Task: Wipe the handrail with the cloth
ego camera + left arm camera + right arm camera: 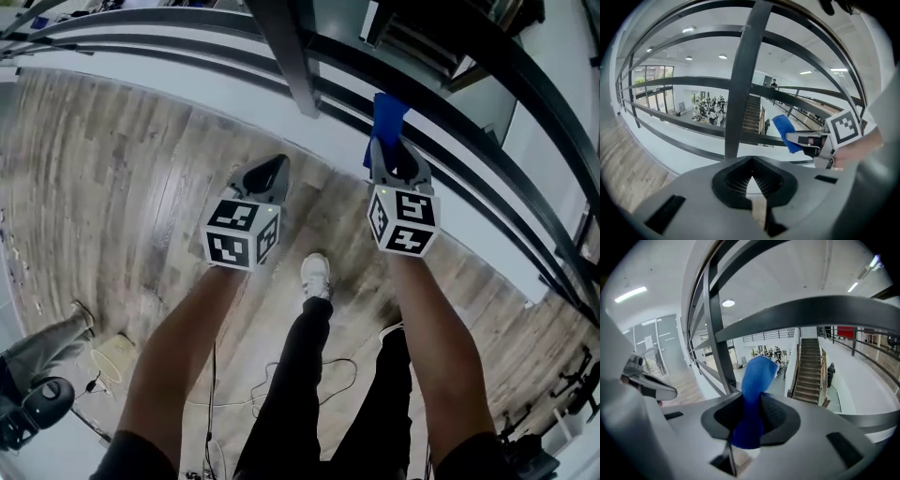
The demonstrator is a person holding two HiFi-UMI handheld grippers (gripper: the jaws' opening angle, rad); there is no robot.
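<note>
Cloth (753, 390) sits clamped between the right tongs (752, 420).

Pale grey-brown wood plank floor (122, 187) spreads beneath me, its boards running on a slant toward a white border strip (187, 89) along the far edge. My white shoe (316, 275) is planted on the planks near the middle. Thin black cables (342, 370) loop loosely across the boards beside my legs. At the lower left, another person's grey trouser leg and shoe (58, 336) rest on the floor, just beside a pale round object (114, 357) that I cannot identify.
</note>
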